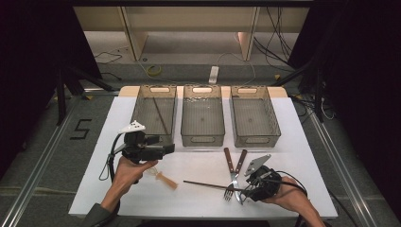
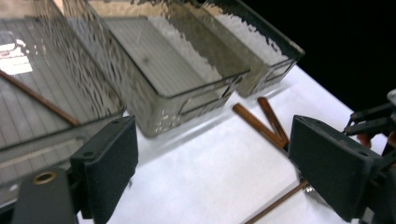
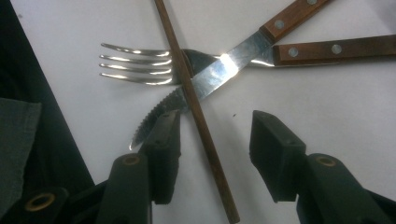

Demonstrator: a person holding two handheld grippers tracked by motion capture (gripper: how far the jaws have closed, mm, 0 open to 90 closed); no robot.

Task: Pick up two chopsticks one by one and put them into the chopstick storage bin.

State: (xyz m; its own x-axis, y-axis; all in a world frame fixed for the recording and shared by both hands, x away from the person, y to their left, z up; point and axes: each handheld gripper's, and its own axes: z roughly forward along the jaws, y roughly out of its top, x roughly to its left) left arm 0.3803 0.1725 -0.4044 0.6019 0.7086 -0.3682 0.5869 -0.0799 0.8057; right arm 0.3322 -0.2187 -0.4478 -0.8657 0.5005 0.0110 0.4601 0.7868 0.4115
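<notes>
1. Chopstick [image 3: 196, 116] first: the thin brown stick lies flat on the white table [image 1: 293, 142], near right, running across the fork [image 3: 135, 65] and the knife [image 3: 210, 79], whose wooden handles point far.
2. The right gripper [image 3: 212, 135] is down over it, jaws spread wide with the stick passing between them, nothing gripped yet. In the high view that gripper [image 1: 246, 189] sits at the stick's right end.
3. Step in hand, as I read it: lining up for the pick. Next move calls for closing on the stick alone; the serrated knife tip lies right beside one jaw, so a clean pinch matters.
4. The left gripper [image 2: 210, 172] hangs above the table at near left, jaws wide and empty, facing the bins.
5. Outward: three clear bins [image 1: 202, 137] in a row at the far side; the left bin [image 2: 28, 126] already holds one matching chopstick [image 2: 37, 98].
6. An orange-tan piece [image 1: 165, 179] lies near the left hand.
</notes>
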